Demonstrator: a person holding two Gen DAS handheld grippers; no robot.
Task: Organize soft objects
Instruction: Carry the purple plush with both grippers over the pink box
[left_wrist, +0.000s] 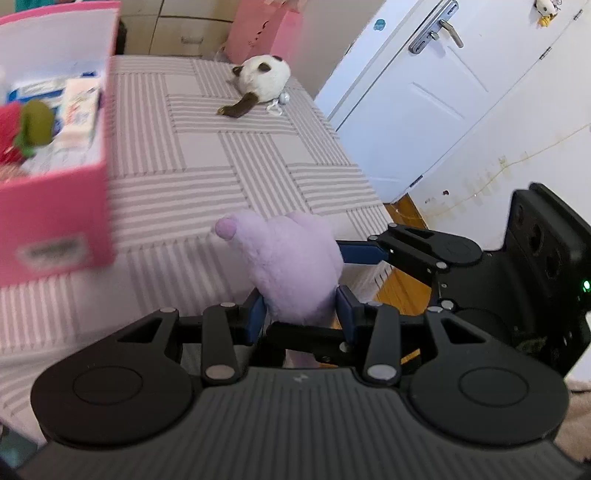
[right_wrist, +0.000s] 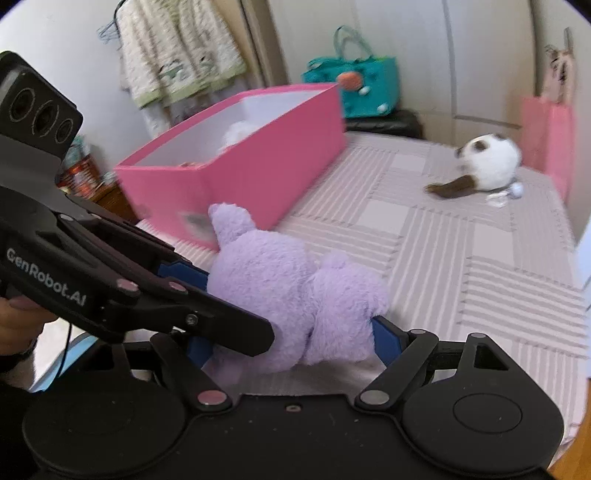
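Purple plush toy (left_wrist: 291, 258) is sitting right at the near edge of the bed (left_wrist: 207, 177), on that pink-and-white striped cover, and both grippers have hold of it at once. From the left wrist camera, the left gripper (left_wrist: 301, 314) has its blue pads squeezed in on the lower part of the toy, narrowed down onto the fluff rather than fully closed. The right gripper (left_wrist: 364, 254) comes in from the right side of that view with a blue finger pushed into the plush's flank. Switch to the right wrist camera and you get the same story from the other side: the right gripper (right_wrist: 295, 339) is clamped around the purple toy (right_wrist: 295, 291), one blue pad visible on the right, the other mostly hidden behind the left gripper's black body, which crosses in from the left. Pink box (right_wrist: 243, 155) stands just behind the toy on the bed, open on top, with some stuff already inside, including a red and green plush thing (left_wrist: 26, 133) and some packets (left_wrist: 77, 110). Further back on the cover lies a white and brown plush cat (right_wrist: 484, 166), well apart from everything else. Also a teal bag (right_wrist: 362, 85) behind the box, and a white door (left_wrist: 424, 96) off to the side of the bed.
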